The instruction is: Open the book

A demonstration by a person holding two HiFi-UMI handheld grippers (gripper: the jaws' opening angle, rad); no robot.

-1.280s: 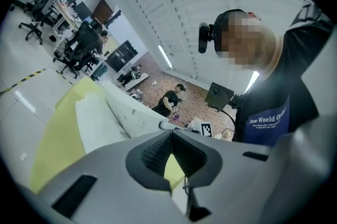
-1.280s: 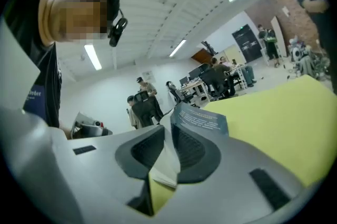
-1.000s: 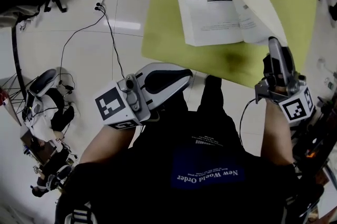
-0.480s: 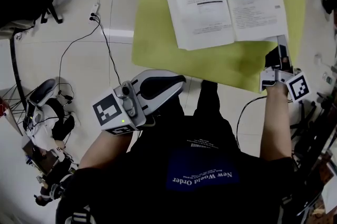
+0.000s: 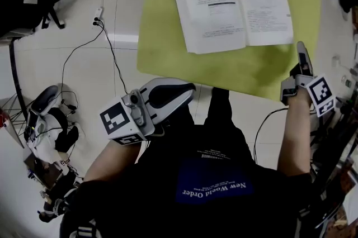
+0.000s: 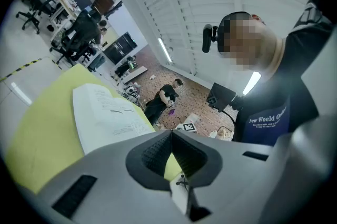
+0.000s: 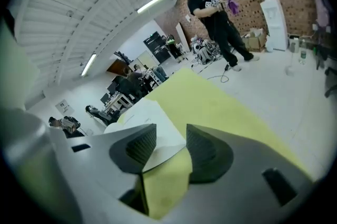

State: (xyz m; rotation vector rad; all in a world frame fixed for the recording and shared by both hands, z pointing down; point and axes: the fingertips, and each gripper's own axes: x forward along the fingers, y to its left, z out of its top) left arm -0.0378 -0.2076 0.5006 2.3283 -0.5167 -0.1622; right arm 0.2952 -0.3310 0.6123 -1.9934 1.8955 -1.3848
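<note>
Two pages spread flat and face up: book [image 5: 232,5] open on the yellow table [image 5: 168,41], toward the far side. Right gripper [image 7: 171,136] just beside the book's near right corner, tilted down over the tabletop, jaws opening, nothing pinched. Corner of a page visible through the gap, seemingly beyond the pads rather than touching them. Left gripper [image 6: 171,133] low by the body, off the table's near edge, jaws closed tip to tip, empty.
</note>
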